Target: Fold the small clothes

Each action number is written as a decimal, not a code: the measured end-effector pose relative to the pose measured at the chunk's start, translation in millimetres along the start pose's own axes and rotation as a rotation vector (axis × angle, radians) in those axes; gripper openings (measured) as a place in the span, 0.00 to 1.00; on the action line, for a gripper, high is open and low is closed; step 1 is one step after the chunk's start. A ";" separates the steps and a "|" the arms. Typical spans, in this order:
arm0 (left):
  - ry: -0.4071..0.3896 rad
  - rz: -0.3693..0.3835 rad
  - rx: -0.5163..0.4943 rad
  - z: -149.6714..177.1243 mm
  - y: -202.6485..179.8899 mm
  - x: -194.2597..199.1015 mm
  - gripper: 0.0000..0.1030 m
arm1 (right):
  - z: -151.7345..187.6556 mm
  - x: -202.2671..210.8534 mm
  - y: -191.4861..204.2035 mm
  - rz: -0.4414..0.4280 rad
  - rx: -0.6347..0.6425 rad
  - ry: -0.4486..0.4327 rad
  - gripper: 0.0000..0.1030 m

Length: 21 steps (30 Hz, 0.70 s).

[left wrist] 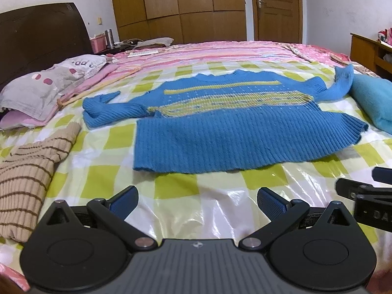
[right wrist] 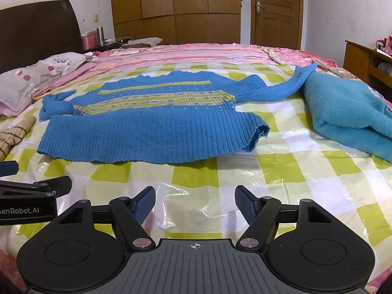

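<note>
A blue knitted sweater (left wrist: 220, 127) with yellow stripes lies spread flat on the bed's green-checked plastic sheet (left wrist: 196, 208). Short of its hem, left tongs (left wrist: 197, 202) and right tongs (right wrist: 195, 202) hover spread, pinching nothing.

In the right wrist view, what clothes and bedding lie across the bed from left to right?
Grey pillow → beige striped garment → blue knitted sweater → teal fleece garment.
</note>
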<state>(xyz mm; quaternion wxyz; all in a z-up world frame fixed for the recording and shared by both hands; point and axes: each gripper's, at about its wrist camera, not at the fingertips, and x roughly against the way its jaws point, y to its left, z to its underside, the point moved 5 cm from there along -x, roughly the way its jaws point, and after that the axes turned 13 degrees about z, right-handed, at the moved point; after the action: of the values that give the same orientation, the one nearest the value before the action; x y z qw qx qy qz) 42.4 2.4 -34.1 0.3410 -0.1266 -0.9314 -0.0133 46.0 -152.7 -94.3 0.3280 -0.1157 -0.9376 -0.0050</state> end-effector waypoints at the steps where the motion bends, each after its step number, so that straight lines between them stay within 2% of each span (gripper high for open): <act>1: -0.007 -0.006 0.003 -2.5 3.0 0.6 1.00 | -0.4 0.2 -0.4 -0.001 -0.002 -0.001 0.69; 6: -0.039 -0.045 0.019 -15.3 26.6 0.5 1.00 | -9.5 -2.1 -8.3 -0.001 -0.019 -0.007 0.66; 10: -0.028 -0.078 0.041 -23.3 50.1 -9.0 1.00 | -25.5 -9.2 -21.5 0.014 -0.045 -0.019 0.65; 15: -0.003 -0.098 0.067 -30.2 72.1 -27.6 0.99 | -42.1 -31.4 -39.9 0.033 -0.101 0.009 0.62; 21: 0.018 -0.086 0.081 -38.9 82.1 -47.9 0.91 | -54.2 -53.8 -57.9 0.059 -0.147 0.025 0.62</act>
<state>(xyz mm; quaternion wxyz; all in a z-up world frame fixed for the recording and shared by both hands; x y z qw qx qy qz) 122.3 66.7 -39.9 0.3532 -0.0724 -0.9327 0.0088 107.4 -225.1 -81.1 0.3301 -0.1668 -0.9268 -0.0654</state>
